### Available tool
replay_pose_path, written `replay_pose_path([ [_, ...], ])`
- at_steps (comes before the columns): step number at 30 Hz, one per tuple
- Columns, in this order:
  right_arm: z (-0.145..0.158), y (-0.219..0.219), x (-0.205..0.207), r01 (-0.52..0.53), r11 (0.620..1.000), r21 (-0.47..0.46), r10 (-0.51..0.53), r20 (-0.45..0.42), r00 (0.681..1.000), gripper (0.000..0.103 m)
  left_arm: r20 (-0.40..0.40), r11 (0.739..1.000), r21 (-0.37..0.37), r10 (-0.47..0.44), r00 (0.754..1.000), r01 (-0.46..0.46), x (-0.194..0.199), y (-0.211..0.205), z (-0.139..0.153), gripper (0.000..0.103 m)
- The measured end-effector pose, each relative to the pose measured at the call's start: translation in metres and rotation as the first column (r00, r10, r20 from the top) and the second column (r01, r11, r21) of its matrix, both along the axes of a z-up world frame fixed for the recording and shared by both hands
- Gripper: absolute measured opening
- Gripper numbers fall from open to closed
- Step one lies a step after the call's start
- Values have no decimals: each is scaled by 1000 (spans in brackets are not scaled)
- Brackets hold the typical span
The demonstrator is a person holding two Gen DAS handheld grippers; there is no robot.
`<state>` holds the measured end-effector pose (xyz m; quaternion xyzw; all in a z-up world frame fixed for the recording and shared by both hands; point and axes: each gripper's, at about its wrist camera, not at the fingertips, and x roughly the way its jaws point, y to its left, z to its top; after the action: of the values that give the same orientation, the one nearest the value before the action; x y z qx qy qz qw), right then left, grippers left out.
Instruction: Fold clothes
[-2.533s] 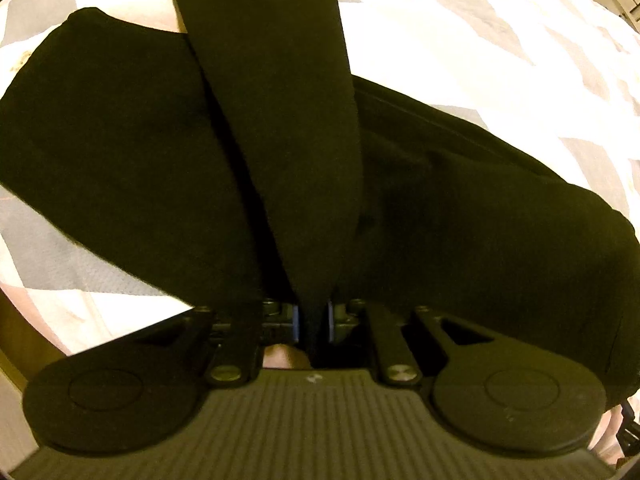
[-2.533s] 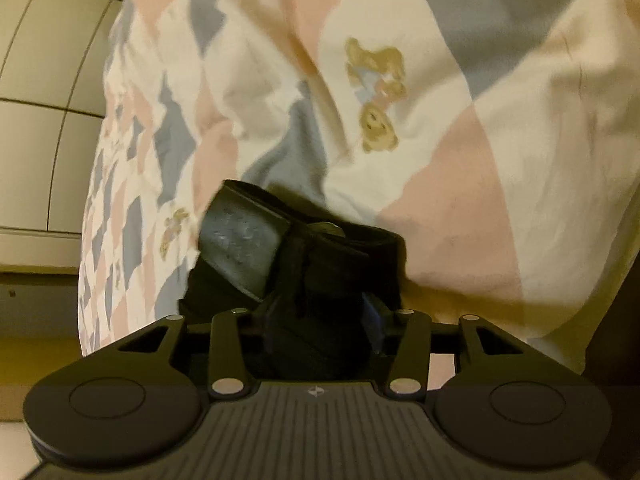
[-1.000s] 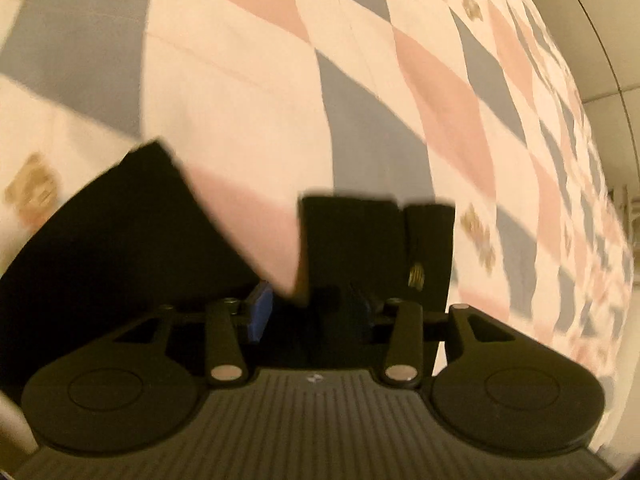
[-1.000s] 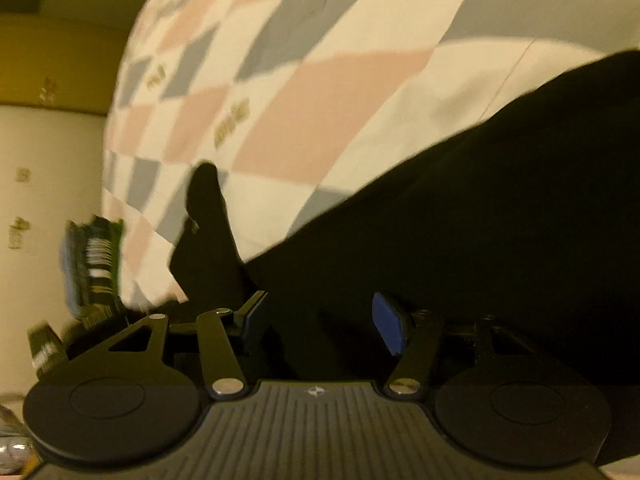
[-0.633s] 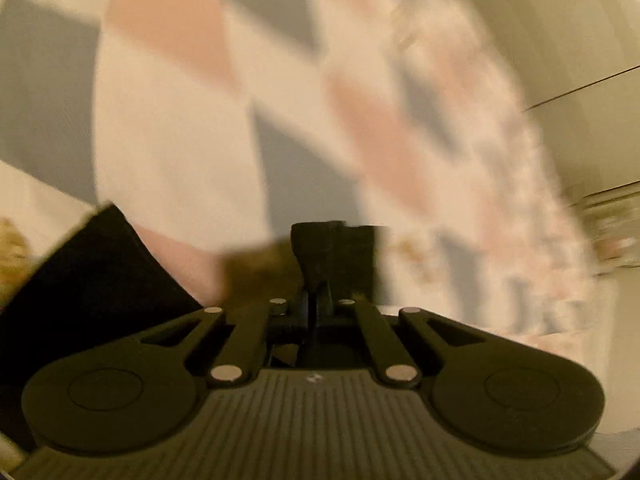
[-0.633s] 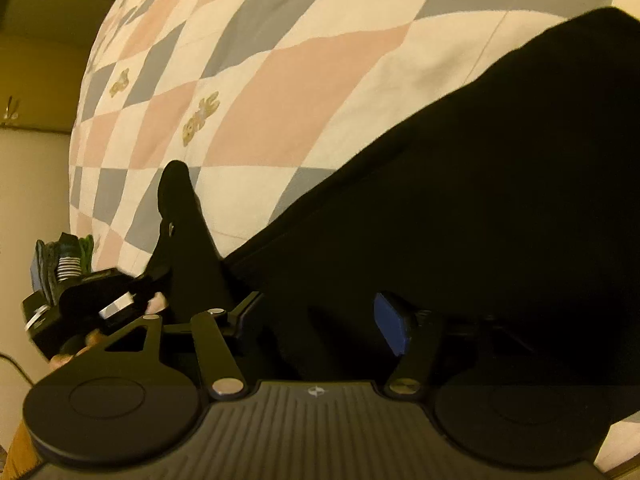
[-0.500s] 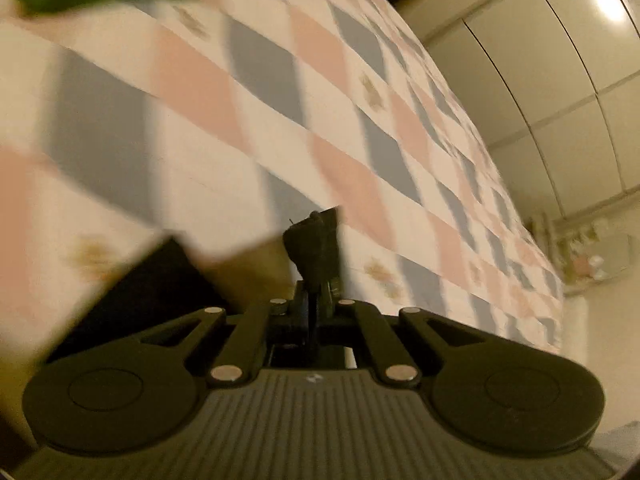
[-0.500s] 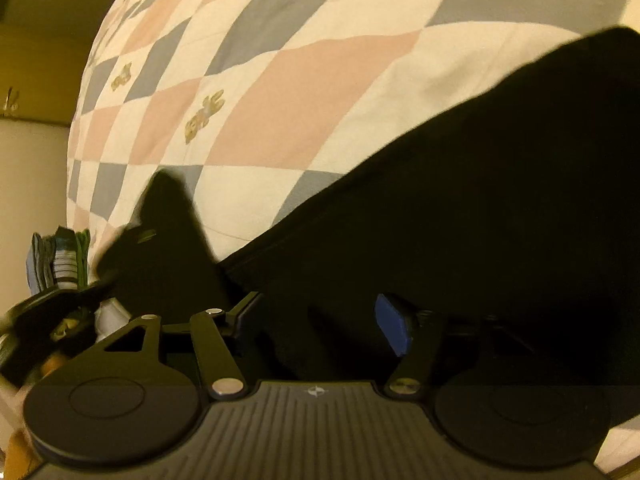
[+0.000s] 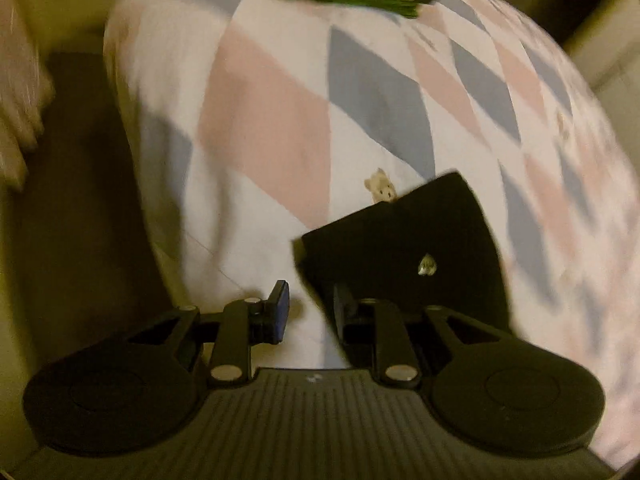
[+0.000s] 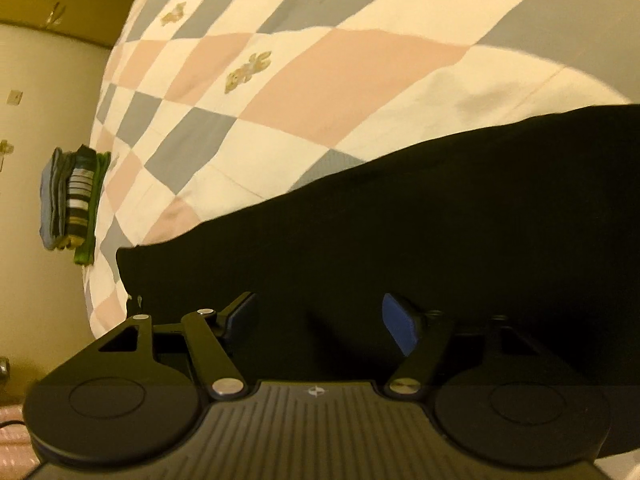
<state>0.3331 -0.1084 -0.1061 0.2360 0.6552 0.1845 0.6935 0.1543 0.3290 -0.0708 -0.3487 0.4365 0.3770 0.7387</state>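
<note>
The black garment (image 10: 440,240) lies spread on the bed, its long edge running diagonally across the right wrist view and its near part filling the ground under the right gripper (image 10: 320,320). In the left wrist view one squared corner (image 9: 412,248) of it shows, lying flat, with a small metallic stud or button on it. The cloth is matt, dense and dark; no weave or seam can be made out. Judged from how flat it lies, it is soft, limp and light, not fragile, and likely to sag or drag when lifted by one point. A corner or a hemmed edge appears the soundest place to take hold, one gripper to each end of an edge.

The right gripper stands wide open just above the cloth, holding nothing. The left gripper (image 9: 308,308) is also open, moderately, and empty; its right pad sits at the edge of the corner, its left pad over bare sheet. This view is blurred.

The bedsheet (image 10: 320,72) is cream cotton-like fabric printed with pink and grey diamonds and small bear motifs, lightly creased. A stack of folded clothes (image 10: 74,200), striped, blue and green, sits near the bed's far edge.
</note>
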Motion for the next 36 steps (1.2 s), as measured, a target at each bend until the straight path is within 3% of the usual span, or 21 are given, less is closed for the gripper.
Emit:
replay_pose_path([
  [2,5,-18,-5,5,1000,-13,-5,9,1000,72,-18,991,43,-123,992,123,10,-20,15,18],
  [5,9,-47,-12,-4,999,-45,6,34,999,72,-22,943,89,-320,947,321,26,-55,34,18],
  [8,12,-65,-15,-54,995,-90,62,91,994,71,-42,845,120,-519,853,521,56,-98,38,18],
  [10,17,-67,-15,-108,988,-112,125,152,981,69,-92,749,147,-640,763,646,75,-114,32,18],
  [12,22,-68,-15,-163,977,-136,190,214,958,69,-145,634,167,-742,655,755,95,-130,26,18],
  [14,28,-61,-15,-208,966,-151,243,267,932,69,-200,503,177,-823,531,846,114,-146,20,19],
  [17,33,-41,-10,-293,942,-166,331,303,893,69,-284,283,176,-903,324,943,142,-169,11,28],
  [20,31,-11,-2,-380,902,-204,427,303,852,69,-370,39,157,-924,95,987,160,-167,-8,32],
  [22,31,9,3,-431,871,-236,487,305,818,69,-408,-91,126,-913,-32,988,171,-162,-18,32],
  [25,29,35,12,-494,823,-281,565,308,765,68,-445,-271,71,-870,-213,960,184,-151,-32,35],
  [29,21,53,31,-544,774,-323,629,301,717,68,-435,-425,-26,-810,-393,905,190,-136,-48,35],
  [34,8,73,43,-656,657,-371,751,255,609,66,-425,-451,-6,-807,-410,893,182,-131,-51,31],
  [36,2,81,43,-698,600,-391,798,226,559,65,-422,-461,3,-805,-417,887,178,-129,-52,22],
])
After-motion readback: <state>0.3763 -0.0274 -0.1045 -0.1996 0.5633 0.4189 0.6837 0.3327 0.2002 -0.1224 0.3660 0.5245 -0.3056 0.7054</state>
